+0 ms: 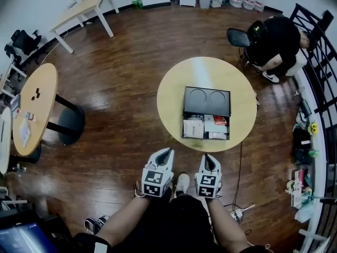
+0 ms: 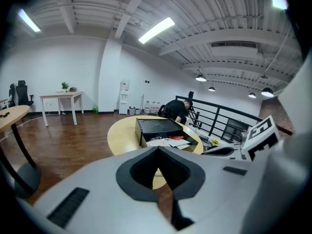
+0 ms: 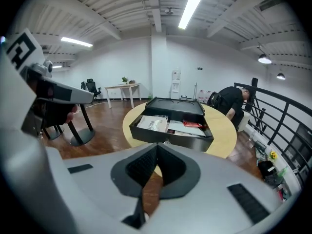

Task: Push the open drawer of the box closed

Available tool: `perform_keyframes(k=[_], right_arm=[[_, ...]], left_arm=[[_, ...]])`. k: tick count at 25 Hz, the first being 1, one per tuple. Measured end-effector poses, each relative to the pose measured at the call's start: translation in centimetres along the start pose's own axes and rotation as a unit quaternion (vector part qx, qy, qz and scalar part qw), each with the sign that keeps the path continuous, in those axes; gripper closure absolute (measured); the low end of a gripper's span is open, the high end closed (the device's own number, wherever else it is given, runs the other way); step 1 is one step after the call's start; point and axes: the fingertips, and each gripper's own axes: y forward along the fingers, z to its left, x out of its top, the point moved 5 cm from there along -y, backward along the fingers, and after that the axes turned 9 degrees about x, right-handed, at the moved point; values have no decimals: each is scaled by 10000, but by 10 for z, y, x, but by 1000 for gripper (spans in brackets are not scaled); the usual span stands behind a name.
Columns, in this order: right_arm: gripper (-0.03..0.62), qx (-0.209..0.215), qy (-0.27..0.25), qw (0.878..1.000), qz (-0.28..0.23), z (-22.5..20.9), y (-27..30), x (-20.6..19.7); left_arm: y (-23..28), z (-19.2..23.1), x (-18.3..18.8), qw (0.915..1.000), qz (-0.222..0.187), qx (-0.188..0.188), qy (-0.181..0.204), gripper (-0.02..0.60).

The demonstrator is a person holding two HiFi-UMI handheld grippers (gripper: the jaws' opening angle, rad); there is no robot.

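Note:
A black box (image 1: 207,100) lies on the round yellow table (image 1: 174,94). Its drawer (image 1: 205,127) stands pulled out toward me, full of papers and packets. Both grippers hang low in front of the table's near edge, apart from the box. My left gripper (image 1: 167,152) is shut and empty, pointing at the table. My right gripper (image 1: 207,156) is also shut on nothing, just short of the drawer front. The left gripper view has the box (image 2: 157,125) and drawer (image 2: 171,141) beyond the closed tips (image 2: 157,153). The right gripper view looks into the drawer (image 3: 170,129) past its tips (image 3: 157,148).
A person in black (image 1: 276,41) bends over beside a black chair (image 1: 238,36) at the far right, next to a black railing (image 1: 320,62). An oval wooden table (image 1: 37,101) stands left, a white desk (image 1: 87,8) at the back. A cable and plug strip (image 1: 239,212) lie on the floor by my feet.

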Motion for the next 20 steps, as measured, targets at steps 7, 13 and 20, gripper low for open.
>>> perform_keyframes(k=[7, 13, 20], right_arm=[[583, 19, 192, 9994, 294, -10, 30, -5], [532, -121, 448, 9973, 562, -24, 59, -6], [496, -144, 619, 9942, 868, -36, 90, -10]], left_arm=[[31, 13, 7, 9999, 91, -48, -58, 581], [45, 32, 2, 9996, 263, -89, -94, 581], [59, 51, -4, 9993, 360, -38, -7, 581]])
